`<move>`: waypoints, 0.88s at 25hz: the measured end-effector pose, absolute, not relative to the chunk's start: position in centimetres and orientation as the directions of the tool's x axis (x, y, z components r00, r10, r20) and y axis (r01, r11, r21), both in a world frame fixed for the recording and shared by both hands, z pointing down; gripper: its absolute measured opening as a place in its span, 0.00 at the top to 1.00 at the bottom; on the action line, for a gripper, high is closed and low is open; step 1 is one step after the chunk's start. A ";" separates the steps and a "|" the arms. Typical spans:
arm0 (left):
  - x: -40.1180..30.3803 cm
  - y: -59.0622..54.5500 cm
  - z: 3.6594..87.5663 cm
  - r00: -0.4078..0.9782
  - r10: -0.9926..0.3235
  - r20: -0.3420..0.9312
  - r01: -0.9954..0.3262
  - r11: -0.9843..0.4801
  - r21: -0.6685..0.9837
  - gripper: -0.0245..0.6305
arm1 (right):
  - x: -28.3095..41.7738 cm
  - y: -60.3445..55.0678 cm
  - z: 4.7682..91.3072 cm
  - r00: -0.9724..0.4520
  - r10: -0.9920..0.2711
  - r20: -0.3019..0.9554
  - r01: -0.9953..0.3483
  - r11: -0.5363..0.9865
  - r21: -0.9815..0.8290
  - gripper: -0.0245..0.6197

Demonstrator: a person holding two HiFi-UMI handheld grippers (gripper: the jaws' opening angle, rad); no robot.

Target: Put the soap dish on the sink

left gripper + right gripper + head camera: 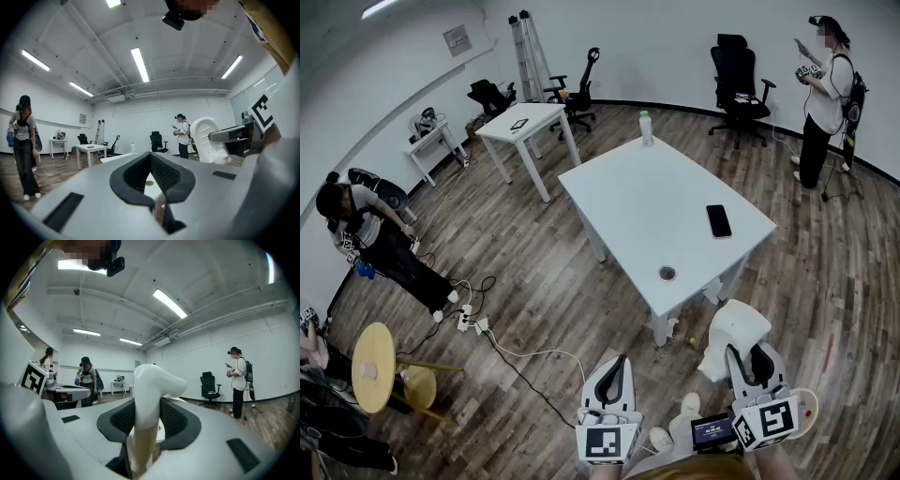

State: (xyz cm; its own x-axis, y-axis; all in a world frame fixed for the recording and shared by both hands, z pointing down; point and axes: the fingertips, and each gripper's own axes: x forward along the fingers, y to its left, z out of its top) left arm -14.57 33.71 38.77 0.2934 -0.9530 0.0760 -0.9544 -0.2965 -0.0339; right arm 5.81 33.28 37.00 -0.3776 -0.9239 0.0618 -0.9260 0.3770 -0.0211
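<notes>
My right gripper [750, 364] is shut on a white moulded soap dish [734, 332], held level above the wooden floor close to the near corner of the white table [647, 202]. The right gripper view has the soap dish [151, 386] standing up between the dark pads [176, 420], which press on both its sides. My left gripper [618, 364] hangs beside it to the left, shut, with nothing in it. In the left gripper view that gripper's [151, 157] tips meet, and the soap dish [208, 138] shows at the right. No sink is in view.
On the table lie a black phone [719, 221], a small round dark ring [667, 273] and a bottle [646, 127]. A power strip and cables [478, 323] cross the floor at left, near a yellow stool [373, 366]. One person [370, 234] bends at left; another [823, 94] stands far right.
</notes>
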 end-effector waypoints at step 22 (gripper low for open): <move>-12.1 22.1 39.6 0.272 -0.955 0.116 -0.959 -0.279 -0.054 0.95 | 7.5 21.6 38.8 -0.440 -0.894 0.080 -0.896 0.433 -0.095 0.74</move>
